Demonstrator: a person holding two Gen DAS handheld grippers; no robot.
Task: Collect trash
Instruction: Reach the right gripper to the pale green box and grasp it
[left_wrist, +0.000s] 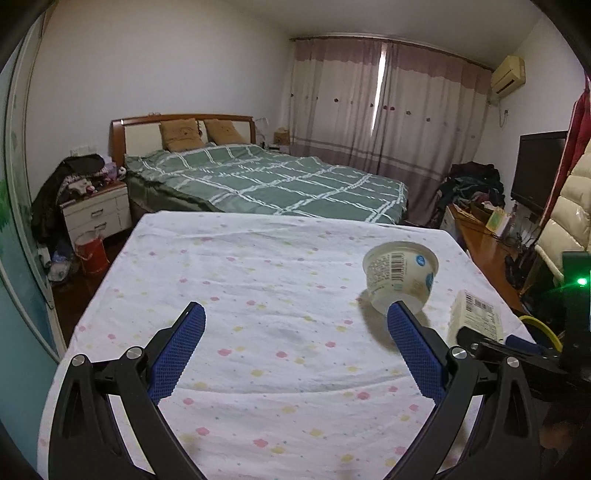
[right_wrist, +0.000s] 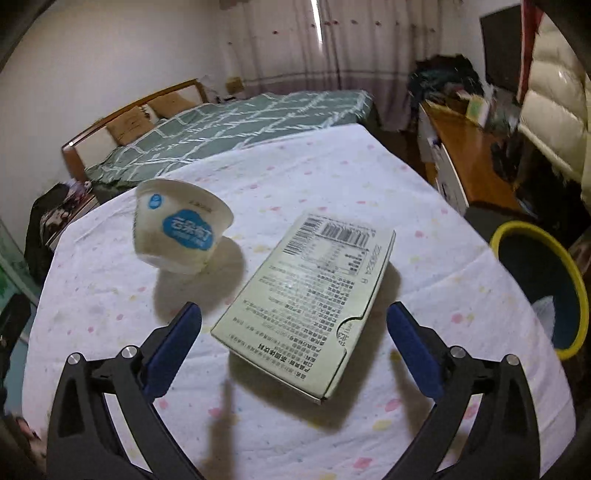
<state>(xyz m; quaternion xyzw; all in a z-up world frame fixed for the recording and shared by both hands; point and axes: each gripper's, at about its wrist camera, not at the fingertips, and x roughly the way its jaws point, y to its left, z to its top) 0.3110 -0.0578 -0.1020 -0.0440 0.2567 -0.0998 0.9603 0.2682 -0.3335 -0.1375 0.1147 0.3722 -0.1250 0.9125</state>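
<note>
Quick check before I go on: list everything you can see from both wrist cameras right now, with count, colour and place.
Yogurt cup: one, white with blue label, standing on the table, left of the box.
Flat carton box: one, pale green-grey with barcode, lying flat, centre-right on the table.
Table cloth: one, white with pastel dots, covering the table.
Trash bin: one, dark with yellow rim, on the floor right of the table.
Bed: one, green checked cover, behind the table.
Nightstand: one, white, left of the bed.
Curtains: pink-white, far wall.
TV: one, black, right side.
Left tool: open, above the cloth.
Right tool: open, straddling the box's near end.
</note>
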